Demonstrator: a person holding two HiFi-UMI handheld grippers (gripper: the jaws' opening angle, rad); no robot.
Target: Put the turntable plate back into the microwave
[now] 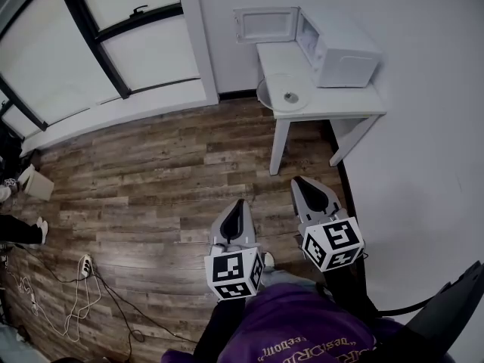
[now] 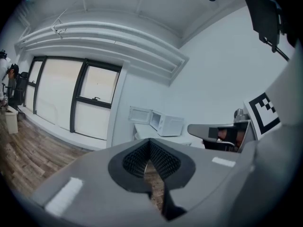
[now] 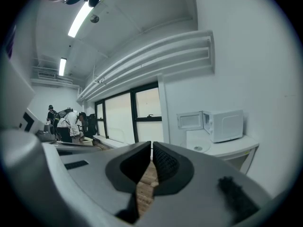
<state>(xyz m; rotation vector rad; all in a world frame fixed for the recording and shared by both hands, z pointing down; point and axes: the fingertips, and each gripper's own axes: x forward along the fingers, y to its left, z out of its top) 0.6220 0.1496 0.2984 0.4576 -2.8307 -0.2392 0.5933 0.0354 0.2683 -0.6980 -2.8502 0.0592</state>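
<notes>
Head view: the left gripper (image 1: 239, 203) and right gripper (image 1: 302, 181), both closed and empty, face the plate (image 1: 285, 94) well ahead at the table's (image 1: 354, 101) front left corner, the right nearer.

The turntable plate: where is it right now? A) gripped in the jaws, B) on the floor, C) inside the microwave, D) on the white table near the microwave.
D: the turntable plate lies on the white table, outside the open microwave.

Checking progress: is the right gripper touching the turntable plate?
Apart. Head view: right gripper over the floor, turntable plate far off on the table.
</notes>
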